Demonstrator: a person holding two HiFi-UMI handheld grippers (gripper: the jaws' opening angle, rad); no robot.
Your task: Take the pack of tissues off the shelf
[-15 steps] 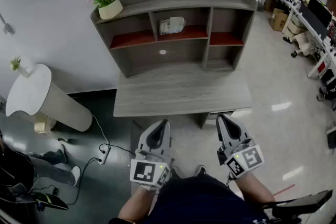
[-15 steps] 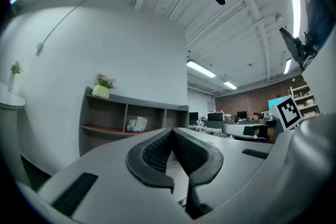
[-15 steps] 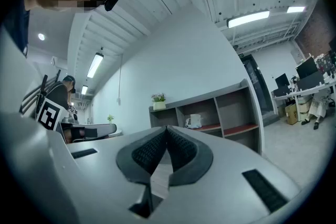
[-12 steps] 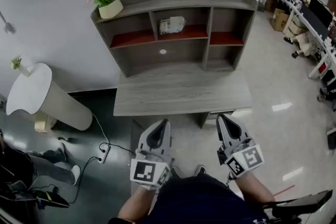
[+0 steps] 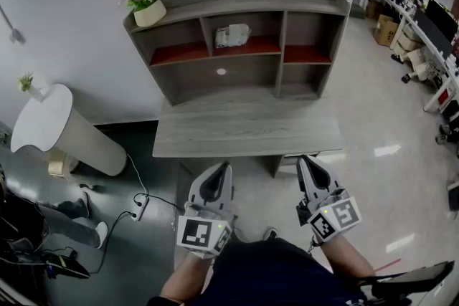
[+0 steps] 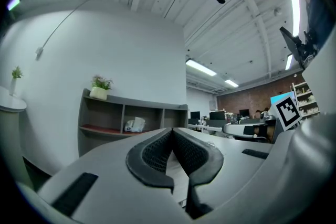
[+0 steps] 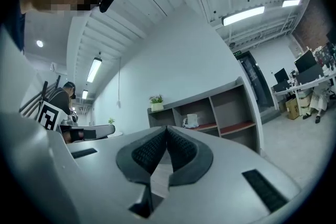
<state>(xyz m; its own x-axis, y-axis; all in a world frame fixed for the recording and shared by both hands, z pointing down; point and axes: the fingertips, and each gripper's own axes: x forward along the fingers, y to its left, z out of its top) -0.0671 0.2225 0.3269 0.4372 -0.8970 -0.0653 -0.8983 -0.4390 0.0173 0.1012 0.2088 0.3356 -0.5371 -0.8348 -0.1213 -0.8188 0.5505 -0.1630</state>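
Note:
The pack of tissues [image 5: 233,35], pale and crumpled, lies in the upper middle compartment of the grey shelf unit [image 5: 237,3]; it also shows far off as the pack [image 6: 134,124] and the pack [image 7: 190,121]. My left gripper [image 5: 224,167] and right gripper [image 5: 302,160] hang low in front of the desk's near edge, well short of the shelf. Both have their jaws pressed together with nothing between them.
A potted plant [image 5: 147,3] stands on the shelf's top left corner. The grey desk top [image 5: 244,129] lies under the shelf. A white round-topped stand [image 5: 50,127] is at the left, with a cable and power strip [image 5: 140,210] on the floor. Office desks [image 5: 430,32] line the right.
The head view has shifted slightly; the scene sits a little lower and to the left. Both grippers stay where they were, still closed.

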